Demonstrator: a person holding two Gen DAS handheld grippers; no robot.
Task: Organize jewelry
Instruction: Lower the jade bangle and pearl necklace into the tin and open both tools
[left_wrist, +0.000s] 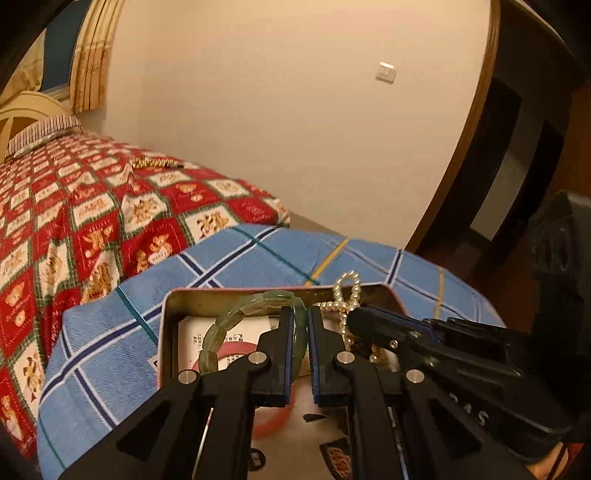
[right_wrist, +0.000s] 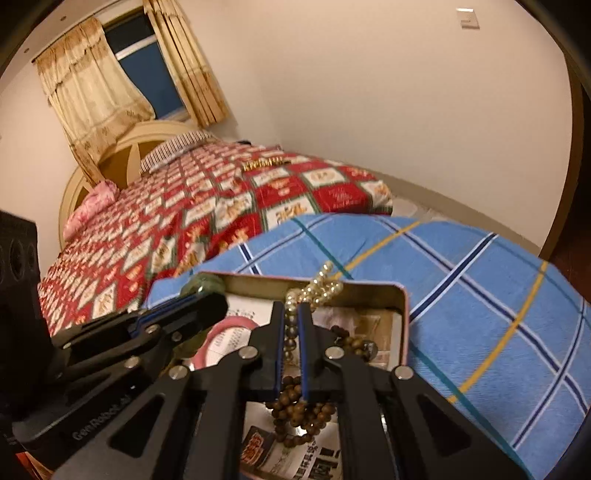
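**Left wrist view: both claws gripping jewelry over the tin**

Left wrist view shows your left claw (left_wrist: 301, 325) pinched nearly closed on the translucent green stone-bead bracelet (left_wrist: 229, 325), with only the bracelet's thickness between its blue pads (left_wrist: 289, 347). The bracelet loops out to the left, above the open rectangular metal tin (left_wrist: 168, 321), which sits on the blue plaid cloth (left_wrist: 110, 350). Just beside your claw on the right, the white pearl bead strand (left_wrist: 347, 295) rises over the tin's far rim, and your right claw (left_wrist: 354, 319) reaches in from the right, touching it.

From the right wrist view, your right claw (right_wrist: 291, 325) is drawn almost shut around that pearl strand (right_wrist: 317, 284), with a brown wooden bead bracelet (right_wrist: 299, 410) bunched below its fingers inside the tin (right_wrist: 404, 321). Whether the wooden beads are also gripped, I cannot tell. Your left claw (right_wrist: 210, 299) comes in from the left. Behind lies a bed with a red patterned quilt (right_wrist: 207, 206).
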